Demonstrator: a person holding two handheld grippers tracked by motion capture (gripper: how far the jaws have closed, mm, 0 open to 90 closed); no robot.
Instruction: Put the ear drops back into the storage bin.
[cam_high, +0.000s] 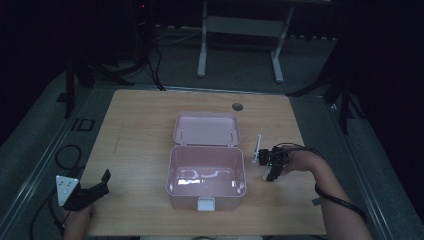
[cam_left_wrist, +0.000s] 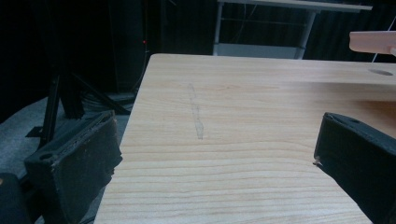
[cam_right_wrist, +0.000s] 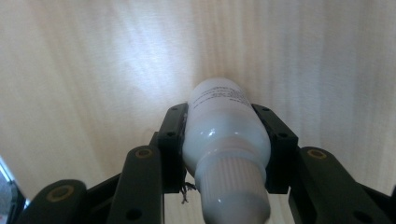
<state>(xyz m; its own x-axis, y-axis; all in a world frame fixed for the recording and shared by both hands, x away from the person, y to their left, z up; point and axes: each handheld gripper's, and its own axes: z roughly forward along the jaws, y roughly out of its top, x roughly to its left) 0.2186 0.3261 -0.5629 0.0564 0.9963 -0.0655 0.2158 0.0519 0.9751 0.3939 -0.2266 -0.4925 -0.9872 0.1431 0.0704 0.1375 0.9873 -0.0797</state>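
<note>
The right claw (cam_right_wrist: 227, 140) is clamped on a white bottle (cam_right_wrist: 224, 140), one black jaw pressing each side of its body, the ribbed cap toward the bottom of the right gripper view. In the high view this claw (cam_high: 270, 167) sits right of centre, just beside the open pink box (cam_high: 206, 197) on the wooden surface (cam_high: 135, 140). The left claw (cam_high: 97, 187) rests at the lower left, its jaws spread wide with nothing between them.
</note>
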